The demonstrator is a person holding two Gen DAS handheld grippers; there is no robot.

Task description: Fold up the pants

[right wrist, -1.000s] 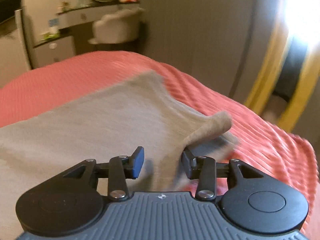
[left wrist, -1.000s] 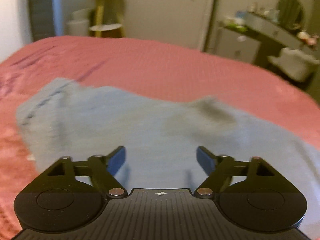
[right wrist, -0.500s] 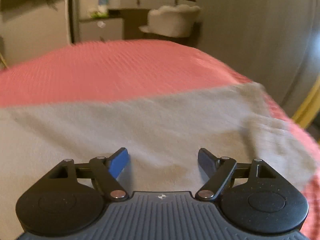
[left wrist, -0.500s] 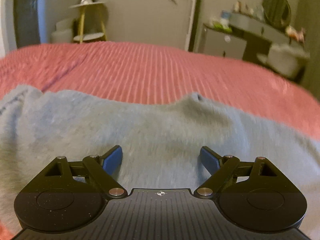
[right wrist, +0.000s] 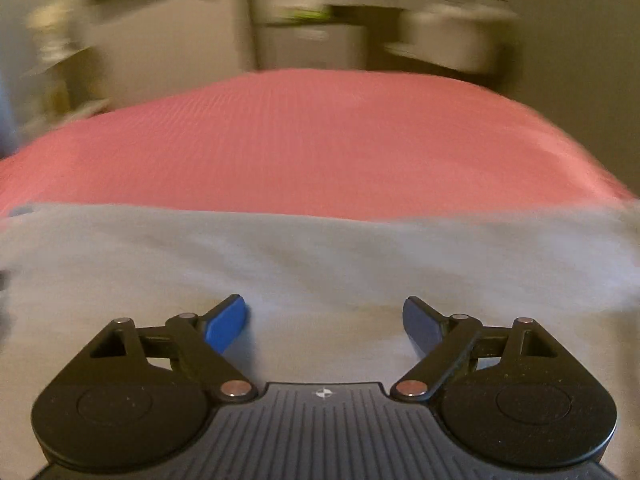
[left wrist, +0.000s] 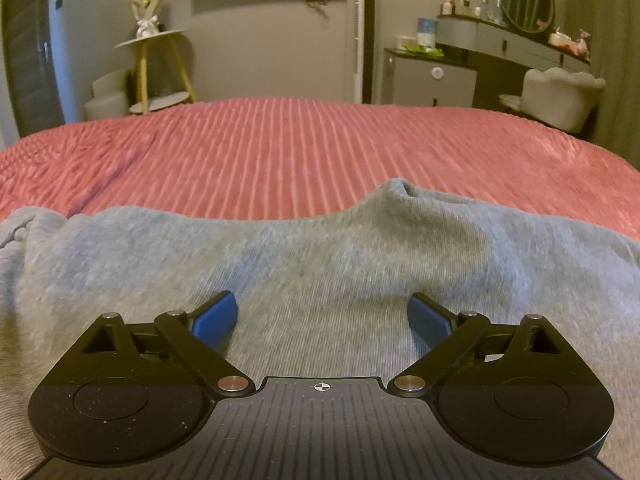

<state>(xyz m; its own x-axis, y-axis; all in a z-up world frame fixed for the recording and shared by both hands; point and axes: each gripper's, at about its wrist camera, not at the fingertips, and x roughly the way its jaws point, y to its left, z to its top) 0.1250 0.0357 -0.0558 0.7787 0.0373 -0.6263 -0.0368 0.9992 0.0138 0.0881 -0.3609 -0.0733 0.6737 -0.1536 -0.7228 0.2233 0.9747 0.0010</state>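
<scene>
Grey knit pants (left wrist: 320,264) lie spread across the ribbed red-pink bed cover (left wrist: 304,152); I see my left gripper (left wrist: 322,318) over the fabric with fingers spread wide, holding nothing, and my right gripper (right wrist: 324,318) likewise spread above the pants (right wrist: 320,256)

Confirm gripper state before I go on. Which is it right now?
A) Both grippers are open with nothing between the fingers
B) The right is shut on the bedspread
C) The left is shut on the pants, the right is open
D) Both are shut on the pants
A: the left gripper and the right gripper both show blue fingers spread wide over the grey pants, with only flat cloth seen in the gap and nothing pinched.
</scene>
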